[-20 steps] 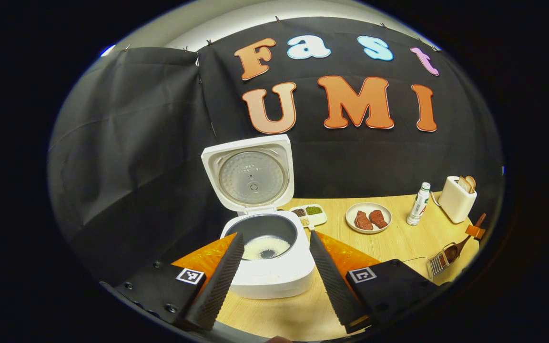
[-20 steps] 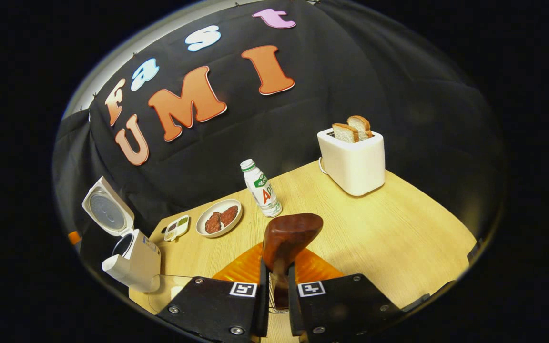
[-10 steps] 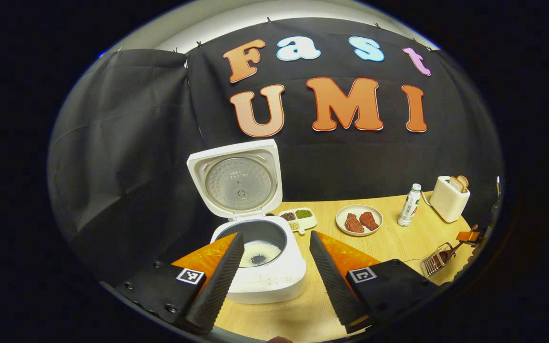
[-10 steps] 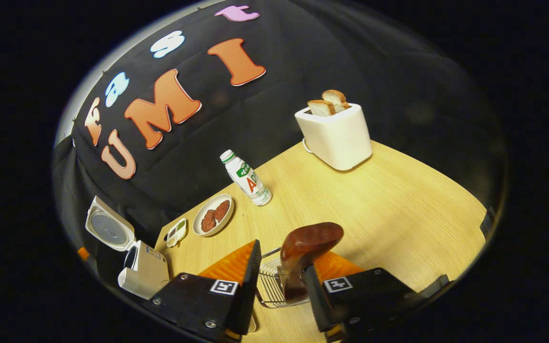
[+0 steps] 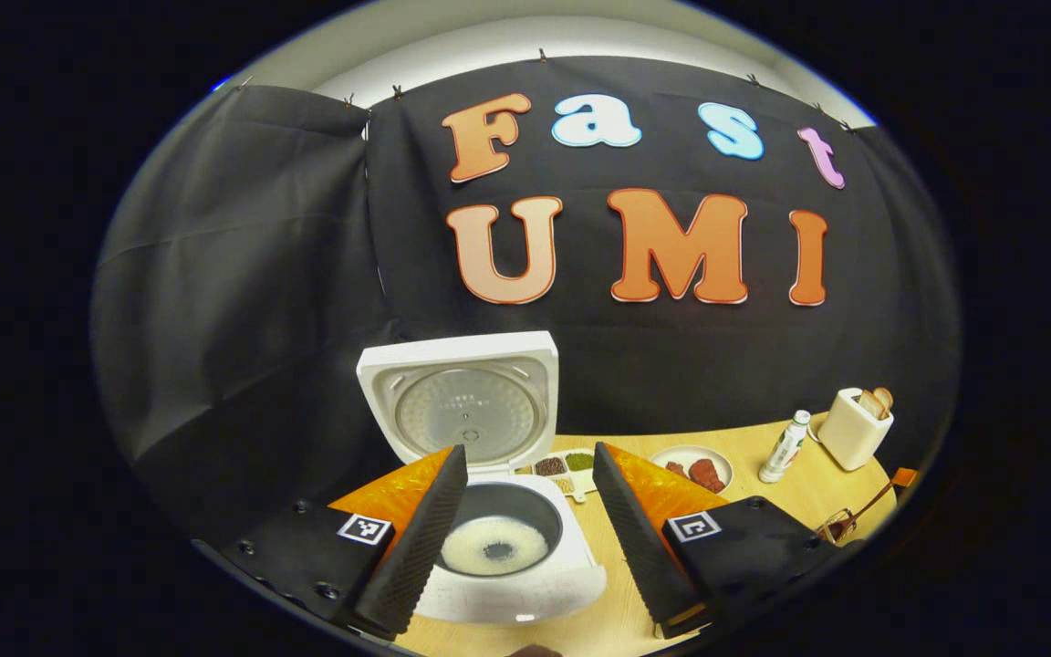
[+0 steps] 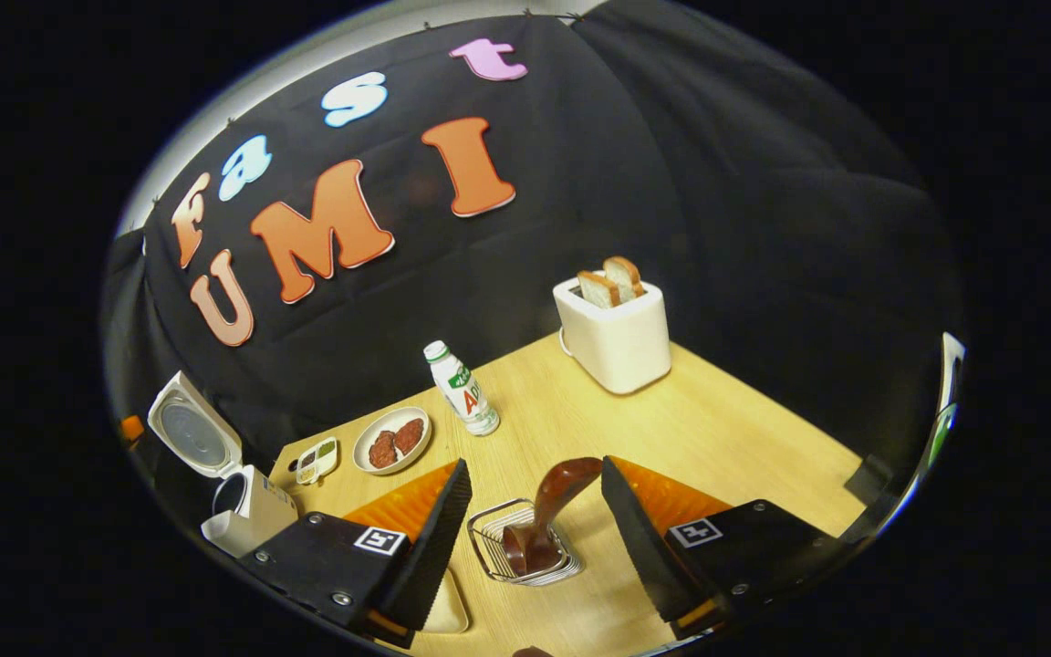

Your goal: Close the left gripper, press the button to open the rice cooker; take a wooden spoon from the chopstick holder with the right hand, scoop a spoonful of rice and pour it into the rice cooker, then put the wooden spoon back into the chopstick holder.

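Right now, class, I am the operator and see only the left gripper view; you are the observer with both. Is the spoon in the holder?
Observer: Yes. The spoon stands in the wire holder, leaning to one side.
Operator: Does the right gripper hold it?
Observer: No. The right gripper has its fingers open, one on each side of the spoon and apart from it.
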